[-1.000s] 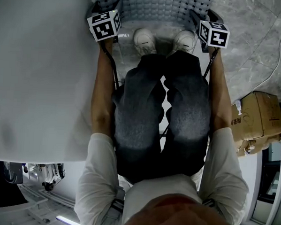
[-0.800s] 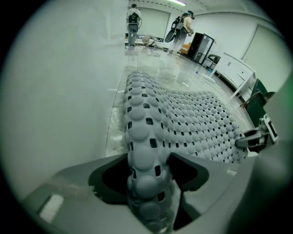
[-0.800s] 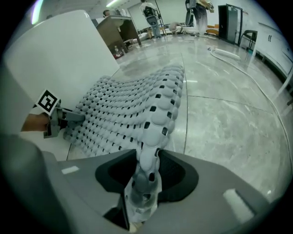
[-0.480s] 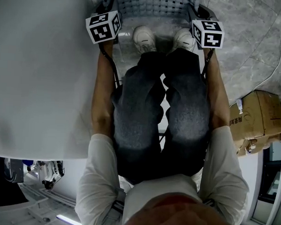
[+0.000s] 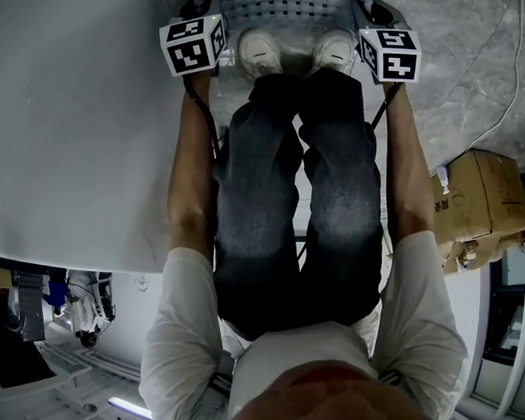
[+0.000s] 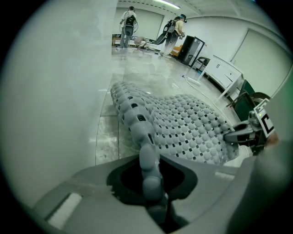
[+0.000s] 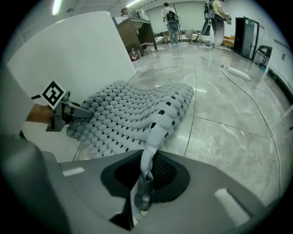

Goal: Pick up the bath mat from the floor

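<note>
Between the left fingers (image 6: 91, 192) and right fingers (image 7: 210, 183), bath mat (image 6: 183, 128) corners sit pinched.

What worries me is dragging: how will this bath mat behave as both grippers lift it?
Likely floppy: the bath mat sags between the left gripper and right gripper, whose jaws have just been closing on its edges. Probably light for its size, being full of holes. Its bumps should resist slipping.

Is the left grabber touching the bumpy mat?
Touching. In the left gripper view the left gripper pinches the bath mat by its edge; its jaws have just been closing.
</note>
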